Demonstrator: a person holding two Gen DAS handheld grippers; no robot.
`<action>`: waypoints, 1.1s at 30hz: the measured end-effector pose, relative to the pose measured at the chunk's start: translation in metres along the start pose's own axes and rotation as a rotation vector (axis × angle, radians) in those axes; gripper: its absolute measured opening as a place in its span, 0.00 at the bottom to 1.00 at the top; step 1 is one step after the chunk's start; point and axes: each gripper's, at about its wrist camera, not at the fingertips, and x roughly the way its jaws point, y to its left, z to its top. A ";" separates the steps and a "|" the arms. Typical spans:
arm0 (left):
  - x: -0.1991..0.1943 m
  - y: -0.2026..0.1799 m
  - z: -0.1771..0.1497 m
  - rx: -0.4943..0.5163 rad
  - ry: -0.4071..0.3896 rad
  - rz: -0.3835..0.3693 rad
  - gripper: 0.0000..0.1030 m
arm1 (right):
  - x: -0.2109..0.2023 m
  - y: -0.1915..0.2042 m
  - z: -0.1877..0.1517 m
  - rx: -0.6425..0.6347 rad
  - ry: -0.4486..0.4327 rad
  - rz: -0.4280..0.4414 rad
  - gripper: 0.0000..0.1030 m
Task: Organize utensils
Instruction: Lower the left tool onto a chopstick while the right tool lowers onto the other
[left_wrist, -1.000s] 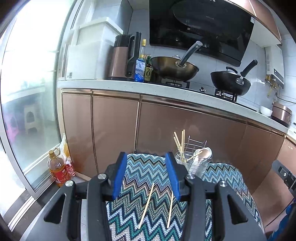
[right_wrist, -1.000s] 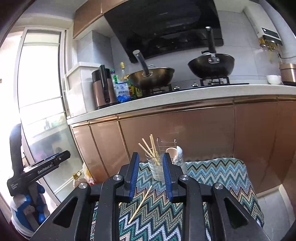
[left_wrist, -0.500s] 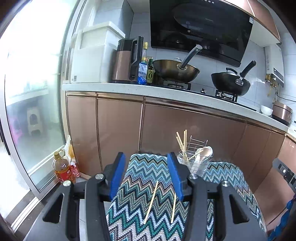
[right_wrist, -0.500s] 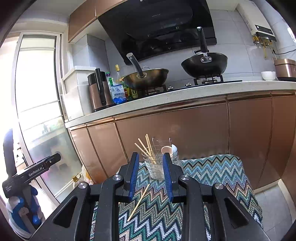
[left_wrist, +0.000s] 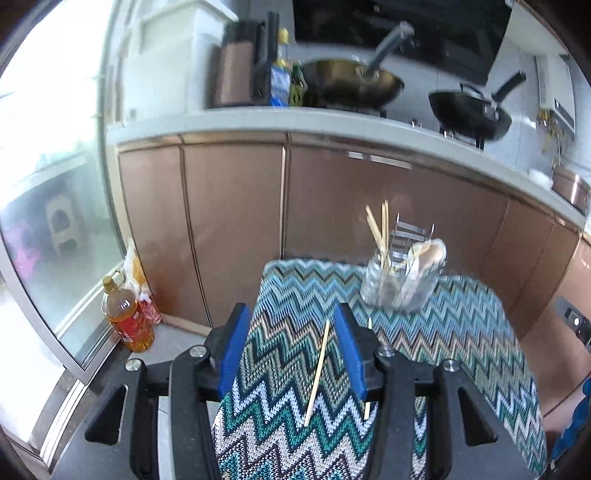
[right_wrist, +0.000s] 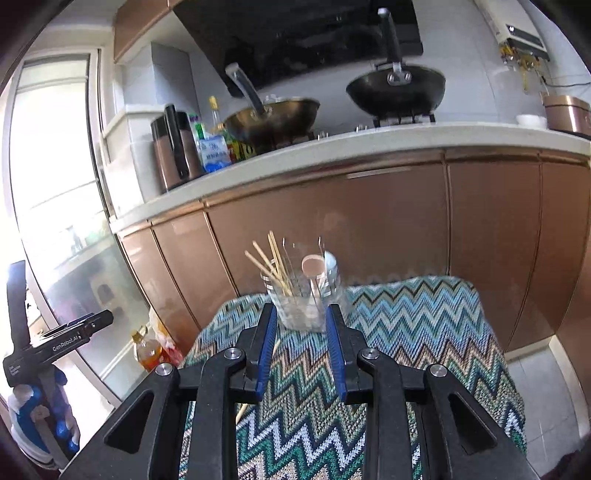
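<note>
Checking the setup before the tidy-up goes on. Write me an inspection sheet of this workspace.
Surface: zigzag cloth covers the table.
Job's things: one chopstick lies loose on the cloth between the left tongs' fingers; a second chopstick lies beside it, mostly hidden behind the right-hand finger. The clear holder at the far edge holds upright chopsticks and spoons.
Clutter: nothing seen on the cloth.
Grippers: left tongs open, empty, above the loose chopstick; right tongs open, empty, pointed at the holder.
Cables: nothing seen on the table.
Surroundings: two woks on the counter stove, an oil bottle on the floor by the cabinets.
</note>
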 end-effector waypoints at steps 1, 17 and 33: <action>0.007 -0.001 -0.001 0.009 0.018 -0.006 0.44 | 0.006 0.000 -0.002 -0.001 0.016 0.002 0.27; 0.185 0.002 -0.002 0.000 0.523 -0.268 0.43 | 0.176 0.025 -0.025 0.062 0.466 0.176 0.25; 0.278 -0.022 -0.026 0.018 0.718 -0.296 0.22 | 0.272 0.034 -0.051 0.089 0.640 0.180 0.18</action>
